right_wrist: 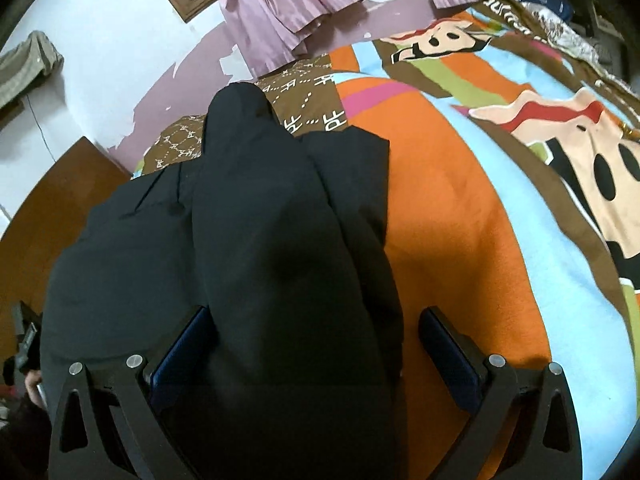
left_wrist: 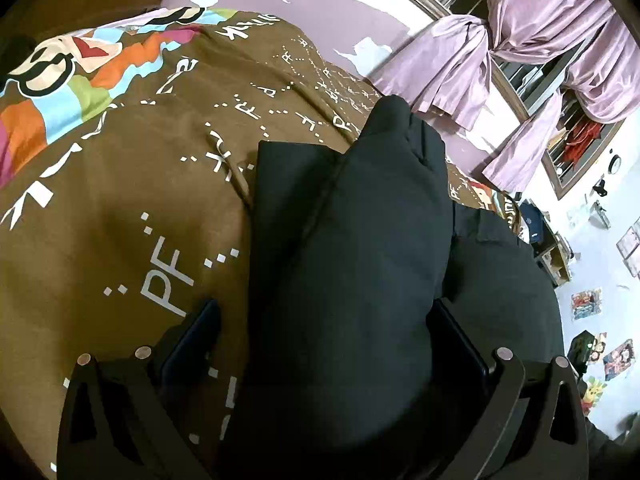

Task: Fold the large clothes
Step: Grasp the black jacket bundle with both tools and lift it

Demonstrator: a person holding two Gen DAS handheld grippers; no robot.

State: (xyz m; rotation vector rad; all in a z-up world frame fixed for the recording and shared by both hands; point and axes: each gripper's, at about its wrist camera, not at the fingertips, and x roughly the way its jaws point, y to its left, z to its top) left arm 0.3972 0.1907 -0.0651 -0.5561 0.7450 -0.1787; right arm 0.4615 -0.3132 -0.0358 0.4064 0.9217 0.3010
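A big bed (left_wrist: 100, 208) fills both views. It has a brown blanket (left_wrist: 132, 168) with white letters, and a bright part (right_wrist: 460, 208) with orange, blue and green stripes and cartoon faces. Behind the bed is a purple and white wall (left_wrist: 320, 12) with peeling paint, and pink curtains (left_wrist: 540, 40) hang tied at a window.

On the bed lies the black garment (left_wrist: 344, 240) — it is big and dark, and folded into a thick pile. One long fold of it (right_wrist: 260, 220) humps up and runs away from each camera.

The left gripper (left_wrist: 324, 340) has its jaws spread wide, one on each side of the black fold, and not pinching it. The right gripper (right_wrist: 316, 344) is the same — jaws spread, with the cloth bulging up between its blue pads (right_wrist: 184, 344).
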